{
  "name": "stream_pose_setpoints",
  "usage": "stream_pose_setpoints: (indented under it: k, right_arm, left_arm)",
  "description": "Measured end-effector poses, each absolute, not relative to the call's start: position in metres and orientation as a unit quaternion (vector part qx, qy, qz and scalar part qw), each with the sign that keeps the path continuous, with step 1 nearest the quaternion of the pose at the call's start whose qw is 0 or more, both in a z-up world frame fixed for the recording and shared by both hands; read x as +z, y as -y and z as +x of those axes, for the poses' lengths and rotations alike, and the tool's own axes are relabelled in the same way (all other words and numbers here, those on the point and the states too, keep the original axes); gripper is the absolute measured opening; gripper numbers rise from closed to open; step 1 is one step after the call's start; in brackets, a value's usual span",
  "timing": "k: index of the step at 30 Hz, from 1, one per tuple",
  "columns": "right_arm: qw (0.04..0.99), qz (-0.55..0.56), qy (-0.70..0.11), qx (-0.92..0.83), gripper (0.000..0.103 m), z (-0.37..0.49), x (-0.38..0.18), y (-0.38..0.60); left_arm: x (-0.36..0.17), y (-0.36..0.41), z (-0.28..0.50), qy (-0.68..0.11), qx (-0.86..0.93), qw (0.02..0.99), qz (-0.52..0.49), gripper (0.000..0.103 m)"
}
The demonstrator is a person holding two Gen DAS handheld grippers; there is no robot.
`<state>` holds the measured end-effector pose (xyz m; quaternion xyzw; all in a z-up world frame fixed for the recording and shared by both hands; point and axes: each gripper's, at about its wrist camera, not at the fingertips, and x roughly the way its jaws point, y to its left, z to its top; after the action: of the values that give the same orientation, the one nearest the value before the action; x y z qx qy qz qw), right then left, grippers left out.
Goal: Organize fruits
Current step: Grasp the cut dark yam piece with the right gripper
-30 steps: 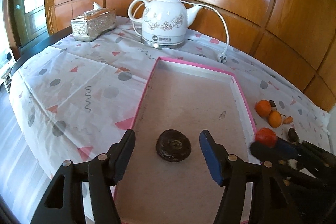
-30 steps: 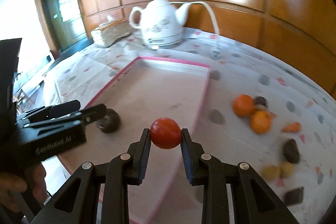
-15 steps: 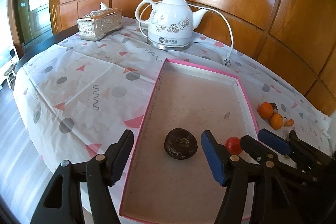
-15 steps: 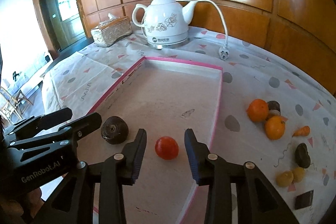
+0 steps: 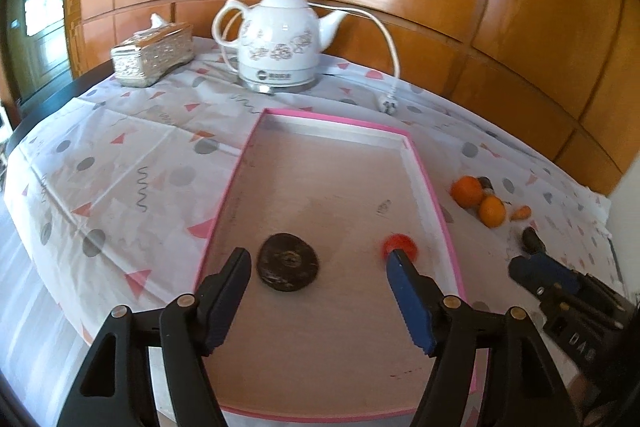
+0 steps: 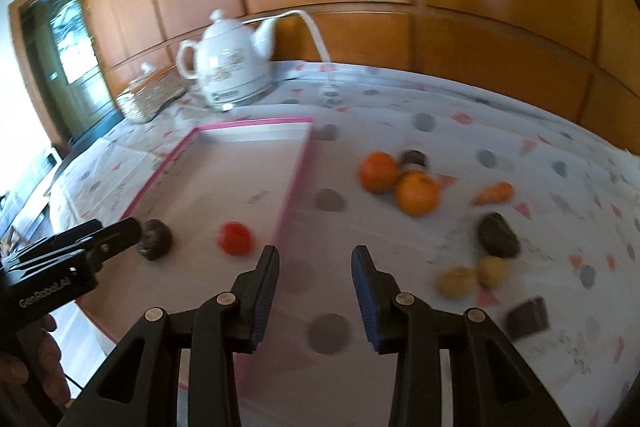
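1. The left hand-held gripper is opening, empty, over the dark fruit in the pink tray.
2. The right hand-held gripper stands parted and empty; the red fruit lies in the tray.

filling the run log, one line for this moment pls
pink-rimmed tray: dark round fruit, red tomato | left claw opening, empty | right claw open, empty

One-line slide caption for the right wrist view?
Empty right claw over the tablecloth beside the pink tray holding a tomato; oranges remain outside.
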<state>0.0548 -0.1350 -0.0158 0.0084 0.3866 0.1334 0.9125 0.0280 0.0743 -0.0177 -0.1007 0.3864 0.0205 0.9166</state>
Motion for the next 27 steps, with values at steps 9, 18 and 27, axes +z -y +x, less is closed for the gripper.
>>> stream_pose_setpoints:
  k: [9, 18, 27]
  right_arm:
    - [0.917, 0.039, -0.393, 0.063, 0.038, 0.037, -0.022, 0.201]
    - [0.910, 0.065, -0.410, -0.005, 0.039, 0.023, -0.039, 0.260]
    - [0.904, 0.078, -0.421, -0.005, 0.046, 0.032, -0.052, 0.275]
  left_arm:
    - [-0.020, -0.045, 0.028, -0.398, -0.032, 0.914, -0.077, 0.071]
    - [-0.021, -0.015, 0.028, -0.404, -0.081, 0.910, -0.046, 0.071]
    - [-0.020, 0.010, 0.029, -0.407, -0.121, 0.905, -0.020, 0.071]
